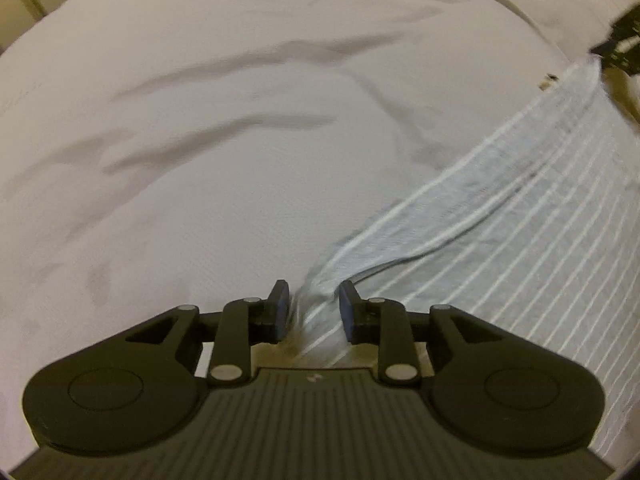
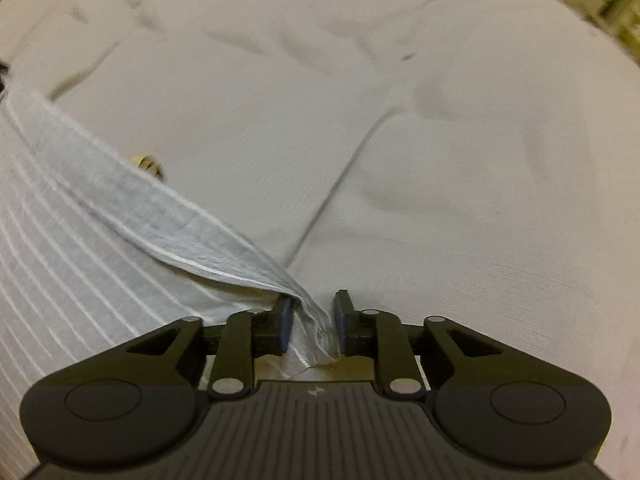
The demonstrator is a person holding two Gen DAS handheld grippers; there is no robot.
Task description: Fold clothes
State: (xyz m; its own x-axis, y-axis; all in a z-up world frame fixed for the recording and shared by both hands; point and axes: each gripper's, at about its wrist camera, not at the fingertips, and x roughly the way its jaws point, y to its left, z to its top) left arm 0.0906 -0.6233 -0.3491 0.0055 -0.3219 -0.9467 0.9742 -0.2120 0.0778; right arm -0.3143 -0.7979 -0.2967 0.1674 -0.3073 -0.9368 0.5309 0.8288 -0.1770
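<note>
Pale-blue striped garment (image 1: 500, 216) lies on a white bed sheet (image 1: 200, 160). Left claw (image 1: 312, 312) and right claw (image 2: 310, 322), jaws partly parted, each have a bunched corner between them. Best raise both corners level, keep edge taut, fold over evenly.

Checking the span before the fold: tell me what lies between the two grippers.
The striped garment's top edge runs between them. The left view shows it stretching from the left gripper to the far one; the right gripper holds the other corner. Nothing else in between.
</note>
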